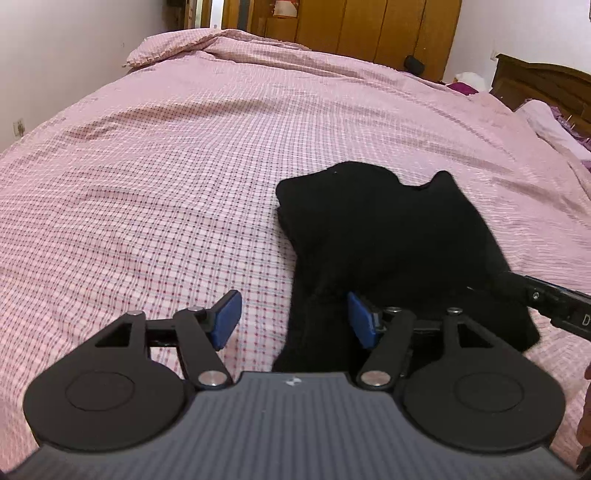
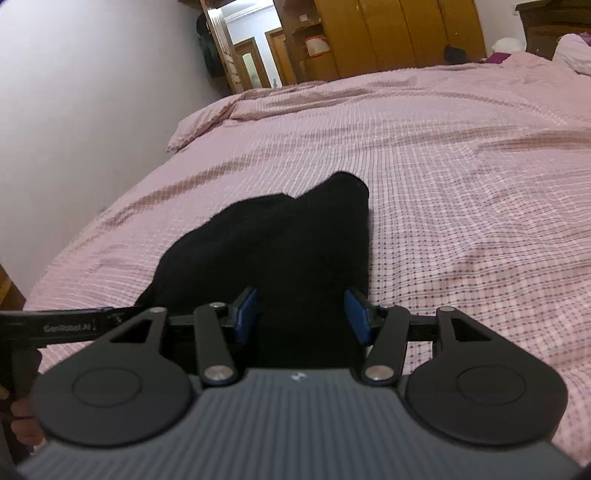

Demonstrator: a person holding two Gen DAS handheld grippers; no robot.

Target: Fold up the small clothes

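Note:
A black garment (image 1: 388,240), folded into a thick strip, lies on the pink checked bed cover (image 1: 147,184). My left gripper (image 1: 293,314) stands open at its near left corner. One blue pad (image 1: 227,317) is over bare cover and the other sits at the cloth's edge, with nothing pinched. In the right wrist view the black garment (image 2: 277,240) runs straight between the blue pads of my right gripper (image 2: 301,317), which is shut on its near end. The right gripper (image 1: 546,299) shows at the garment's right side, and the left gripper (image 2: 74,325) shows at the left.
The bed cover (image 2: 461,184) stretches wide and flat around the garment. A white wall runs along the left. A wooden wardrobe (image 1: 369,26) stands beyond the bed, and a dark headboard (image 1: 535,81) with pillows is at the far right. A person's hand (image 2: 22,424) shows at lower left.

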